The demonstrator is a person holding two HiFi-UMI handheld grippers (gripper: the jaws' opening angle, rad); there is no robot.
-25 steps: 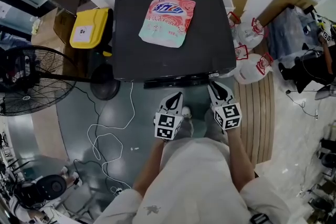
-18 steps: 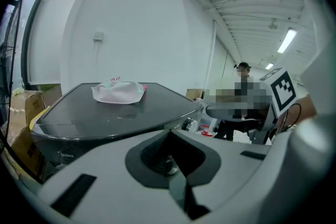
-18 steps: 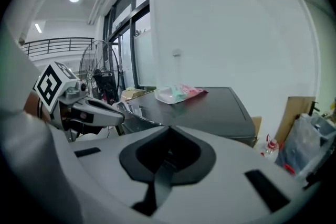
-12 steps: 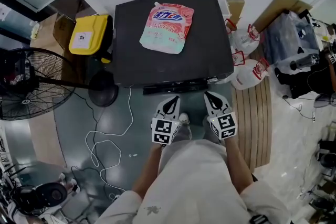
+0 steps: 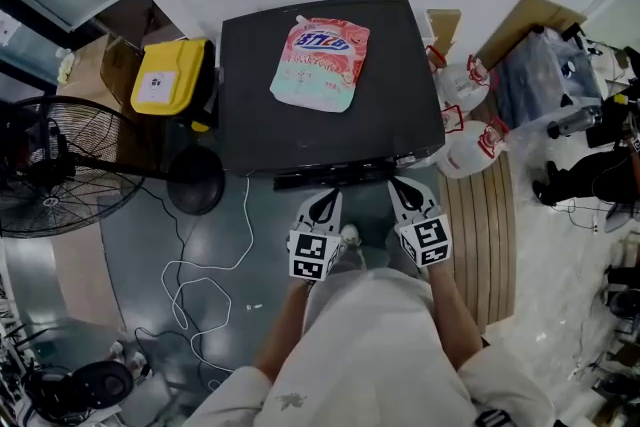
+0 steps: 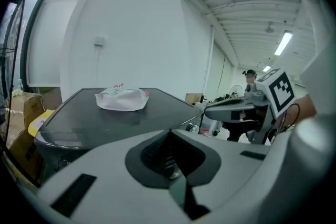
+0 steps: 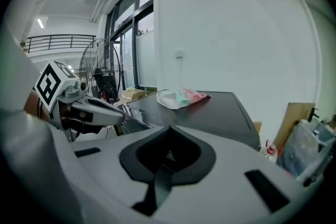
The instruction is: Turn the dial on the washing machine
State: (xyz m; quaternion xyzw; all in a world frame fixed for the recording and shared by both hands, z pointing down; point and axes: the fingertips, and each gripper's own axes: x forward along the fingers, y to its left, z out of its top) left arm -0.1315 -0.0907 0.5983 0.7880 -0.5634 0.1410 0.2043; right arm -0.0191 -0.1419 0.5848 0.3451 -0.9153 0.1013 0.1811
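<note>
The washing machine [image 5: 330, 115] has a flat black top, seen from above in the head view. Its front control strip [image 5: 335, 177] faces me, with a small knob-like dial [image 5: 405, 158] at its right end. The dial [image 6: 195, 126] also shows small past the left gripper's nose. My left gripper [image 5: 328, 200] is shut and empty, just short of the strip's middle. My right gripper [image 5: 399, 184] is shut too, holding nothing, with its tip just below the dial's corner. Both sets of jaws [image 6: 176, 178] [image 7: 160, 170] meet in a closed line.
A pink and green detergent pouch [image 5: 320, 63] lies on the machine's top. A yellow box [image 5: 168, 77] and a standing fan [image 5: 60, 165] are at the left. White bags [image 5: 470, 140] and a wooden slatted mat [image 5: 490, 225] are at the right. A white cable [image 5: 210, 265] runs over the floor.
The head view has shifted, so the machine sits lower in the frame. Both grippers stay in front of its control strip, the left one a little closer to it.
</note>
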